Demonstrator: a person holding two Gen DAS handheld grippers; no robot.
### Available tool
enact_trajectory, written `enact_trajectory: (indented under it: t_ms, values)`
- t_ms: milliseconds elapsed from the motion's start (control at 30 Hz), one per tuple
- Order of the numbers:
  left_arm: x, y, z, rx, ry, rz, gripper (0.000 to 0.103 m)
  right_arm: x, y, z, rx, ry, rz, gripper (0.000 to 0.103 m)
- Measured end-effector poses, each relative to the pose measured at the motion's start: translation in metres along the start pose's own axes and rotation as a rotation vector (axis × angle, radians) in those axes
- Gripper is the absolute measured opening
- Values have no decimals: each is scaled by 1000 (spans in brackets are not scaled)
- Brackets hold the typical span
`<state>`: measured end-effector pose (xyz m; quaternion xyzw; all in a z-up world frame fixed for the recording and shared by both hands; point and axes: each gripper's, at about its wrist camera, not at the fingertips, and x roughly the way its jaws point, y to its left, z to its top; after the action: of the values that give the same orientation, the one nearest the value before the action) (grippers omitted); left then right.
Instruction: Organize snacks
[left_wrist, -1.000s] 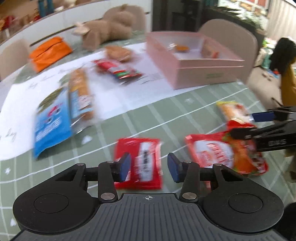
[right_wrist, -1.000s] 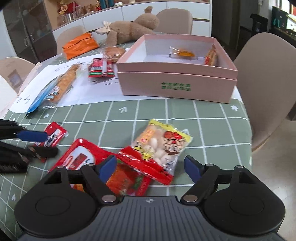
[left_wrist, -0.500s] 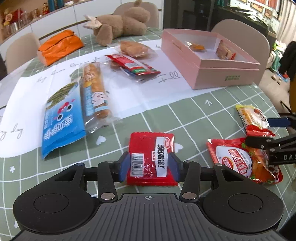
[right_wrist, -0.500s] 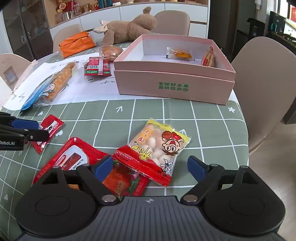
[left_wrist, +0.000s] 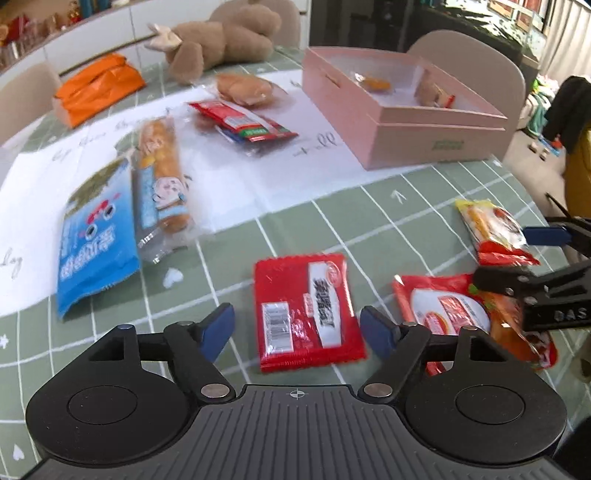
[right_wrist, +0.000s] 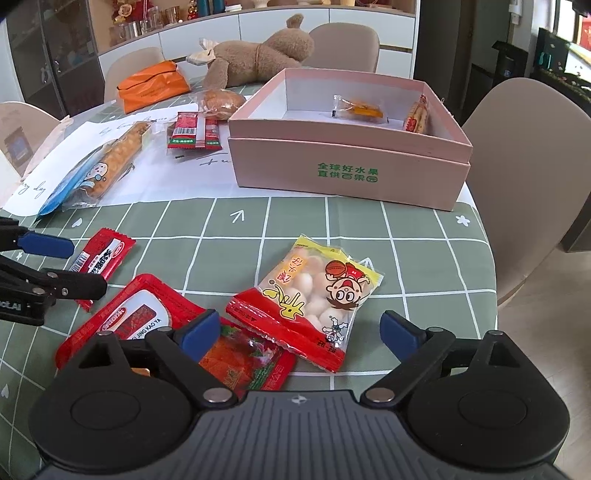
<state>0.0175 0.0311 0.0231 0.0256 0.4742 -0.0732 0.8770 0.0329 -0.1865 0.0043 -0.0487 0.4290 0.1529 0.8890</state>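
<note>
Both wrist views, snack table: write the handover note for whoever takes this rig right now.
Left gripper: opening, holds nothing; small red packet lies flat between its fingers.
Right gripper: opening, empty, over the yellow-red candy bag, which overlaps a larger red pouch.
Pink box: holds two snacks, an orange one and a stick-shaped one.
Left: these three packets, plus the blue bag, the long biscuit pack, the red pack and the bun on the white sheet.

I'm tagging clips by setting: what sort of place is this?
Most likely a home dining room: a table under a green checked tablecloth, padded dining chairs around it, and a sideboard with glassware behind.
</note>
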Motion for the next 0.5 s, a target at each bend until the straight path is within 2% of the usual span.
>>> enact_trajectory:
  t_ms: [100, 200, 267, 300, 333, 400, 433, 500]
  values:
    - [5, -4, 6, -1, 2, 3, 86, 0, -2, 2, 13, 4, 6, 95]
    - [10, -13, 9, 17, -9, 18, 87, 3, -4, 8, 44, 18, 28, 97]
    - [9, -17, 7, 10, -14, 26, 82, 6, -4, 15, 67, 28, 44, 97]
    - [7, -19, 6, 16, -18, 30, 71, 8, -4, 19, 81, 31, 51, 96]
    - [3, -19, 4, 23, -27, 23, 63, 10, -4, 23, 86, 32, 50, 93]
    - [1, -16, 2, 18, -26, 4, 60, 11, 1, 26, 40, 27, 19, 74]
    - [-1, -15, 0, 16, -28, 3, 59, 11, 4, 28, 2, 26, 5, 53]
    - [-4, -16, -3, 28, -29, 11, 56, 7, 4, 30, -18, 20, 23, 53]
